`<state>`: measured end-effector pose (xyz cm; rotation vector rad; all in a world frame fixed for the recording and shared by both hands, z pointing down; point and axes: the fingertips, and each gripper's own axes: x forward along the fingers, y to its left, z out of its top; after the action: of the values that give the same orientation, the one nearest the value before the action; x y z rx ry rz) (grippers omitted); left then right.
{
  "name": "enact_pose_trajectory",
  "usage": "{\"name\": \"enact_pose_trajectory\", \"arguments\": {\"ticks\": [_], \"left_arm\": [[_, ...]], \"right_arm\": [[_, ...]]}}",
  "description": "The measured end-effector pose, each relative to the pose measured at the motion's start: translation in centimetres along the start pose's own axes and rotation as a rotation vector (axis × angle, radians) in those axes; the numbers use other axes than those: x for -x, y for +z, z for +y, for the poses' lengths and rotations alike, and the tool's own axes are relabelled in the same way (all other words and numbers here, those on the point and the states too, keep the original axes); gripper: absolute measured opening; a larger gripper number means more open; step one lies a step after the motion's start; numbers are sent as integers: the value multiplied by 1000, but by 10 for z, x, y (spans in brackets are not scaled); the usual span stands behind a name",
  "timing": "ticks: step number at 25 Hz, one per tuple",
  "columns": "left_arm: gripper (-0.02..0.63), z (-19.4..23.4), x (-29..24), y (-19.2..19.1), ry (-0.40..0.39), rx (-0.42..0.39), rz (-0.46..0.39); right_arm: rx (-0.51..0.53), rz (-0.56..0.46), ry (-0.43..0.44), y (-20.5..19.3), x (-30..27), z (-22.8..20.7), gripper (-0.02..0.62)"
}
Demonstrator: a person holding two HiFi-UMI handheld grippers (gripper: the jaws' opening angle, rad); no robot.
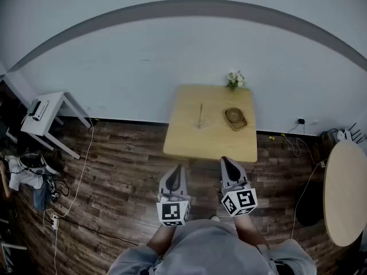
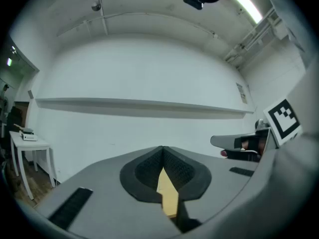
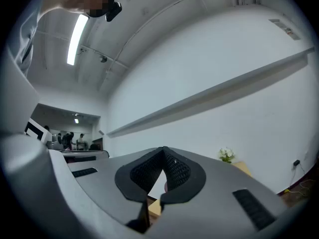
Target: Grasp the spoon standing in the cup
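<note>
A square wooden table stands ahead against the white wall. On it the spoon shows as a thin upright stick; the cup around it is too small to make out. A tan bowl sits to its right, and a small bunch of white flowers is at the back edge. My left gripper and right gripper hover side by side over the floor, short of the table's near edge. Both are shut with nothing held. The left gripper tips meet; so do the right gripper tips.
A white side table stands at the left wall. A round table is at the right. Cables and a pile of clothes lie on the wooden floor at the left. More cables trail right of the wooden table.
</note>
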<state>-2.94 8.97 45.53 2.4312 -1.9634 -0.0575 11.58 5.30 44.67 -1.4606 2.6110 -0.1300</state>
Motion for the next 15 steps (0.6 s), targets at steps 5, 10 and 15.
{"name": "enact_pose_trajectory", "arguments": {"ticks": [5,10,15], "left_arm": [[2,-11,-2,-2,18,0,7],[2,-23,-5,-6,35,-2,15],[2,-39,-9,-8,53,-7,18]], "right_arm": [[-4,10,16,-1,6,-9,-2],[-4,20,33,-3,10,-22,-2],[-13,15,70,-2,15,-33,-2]]}}
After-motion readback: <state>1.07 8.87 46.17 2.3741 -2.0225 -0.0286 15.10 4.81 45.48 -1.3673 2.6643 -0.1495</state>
